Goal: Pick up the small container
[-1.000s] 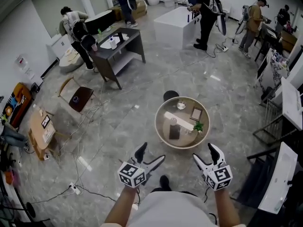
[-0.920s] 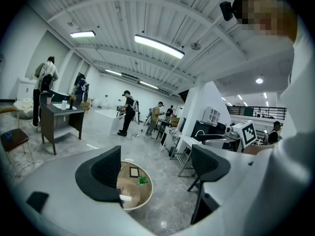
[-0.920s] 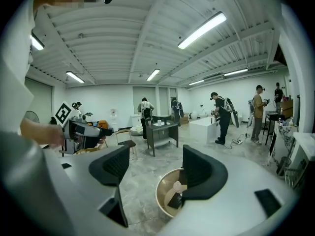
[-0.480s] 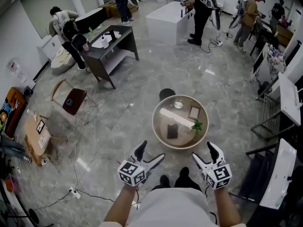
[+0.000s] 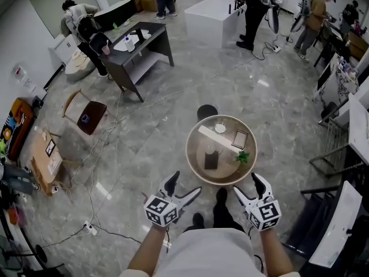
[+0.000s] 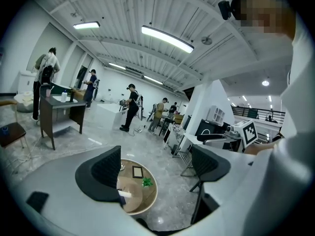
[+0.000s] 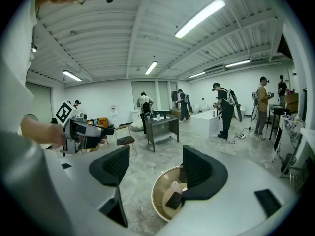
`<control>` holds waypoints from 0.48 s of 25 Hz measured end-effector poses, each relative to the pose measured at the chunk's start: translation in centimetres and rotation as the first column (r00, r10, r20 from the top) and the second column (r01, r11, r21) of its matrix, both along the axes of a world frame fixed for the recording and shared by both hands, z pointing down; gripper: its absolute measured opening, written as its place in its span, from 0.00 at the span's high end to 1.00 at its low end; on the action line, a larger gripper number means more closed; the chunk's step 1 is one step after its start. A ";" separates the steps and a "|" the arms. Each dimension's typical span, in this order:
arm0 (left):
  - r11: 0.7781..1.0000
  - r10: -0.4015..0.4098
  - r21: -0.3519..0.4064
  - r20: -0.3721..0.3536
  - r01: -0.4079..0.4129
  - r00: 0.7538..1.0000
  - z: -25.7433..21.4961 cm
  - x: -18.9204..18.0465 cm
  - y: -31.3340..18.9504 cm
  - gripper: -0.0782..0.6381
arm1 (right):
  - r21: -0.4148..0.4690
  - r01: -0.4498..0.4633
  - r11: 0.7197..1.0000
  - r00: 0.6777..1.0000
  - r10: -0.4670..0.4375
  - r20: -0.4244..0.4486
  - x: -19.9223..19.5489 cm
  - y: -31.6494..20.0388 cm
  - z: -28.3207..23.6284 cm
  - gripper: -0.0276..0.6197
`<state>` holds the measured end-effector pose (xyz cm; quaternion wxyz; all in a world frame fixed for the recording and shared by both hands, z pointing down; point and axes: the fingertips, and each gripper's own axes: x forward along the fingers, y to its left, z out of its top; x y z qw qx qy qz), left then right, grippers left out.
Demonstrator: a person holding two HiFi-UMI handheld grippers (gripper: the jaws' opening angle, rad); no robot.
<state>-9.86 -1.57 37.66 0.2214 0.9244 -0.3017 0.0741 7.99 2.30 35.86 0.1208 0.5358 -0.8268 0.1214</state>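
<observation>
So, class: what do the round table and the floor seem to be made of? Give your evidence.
Round table: probably wood or wood-look laminate; even tan top, paler rim; sheen unclear. Floor: likely polished stone or tile; grey veining, glossy light reflections.

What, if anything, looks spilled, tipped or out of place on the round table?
Nothing stands out. On the round wooden table, the small white container, the dark picture frame, the little green plant and the flat dark rectangular object sit apart, with no spill showing. Finer details are too small to check.
</observation>
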 end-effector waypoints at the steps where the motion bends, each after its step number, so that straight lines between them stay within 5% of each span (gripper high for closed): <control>1: 1.000 -0.001 -0.001 0.001 0.001 1.000 0.1 0.7 -0.8 0.26 | -0.001 0.008 1.000 1.000 -0.008 -0.002 0.6 -1.0 0.1 0.42; 12: 0.997 -0.063 -0.053 0.020 0.064 0.998 2.8 6.7 -7.9 0.26 | -0.088 0.142 0.986 0.990 -0.142 0.005 5.2 -9.7 3.9 0.42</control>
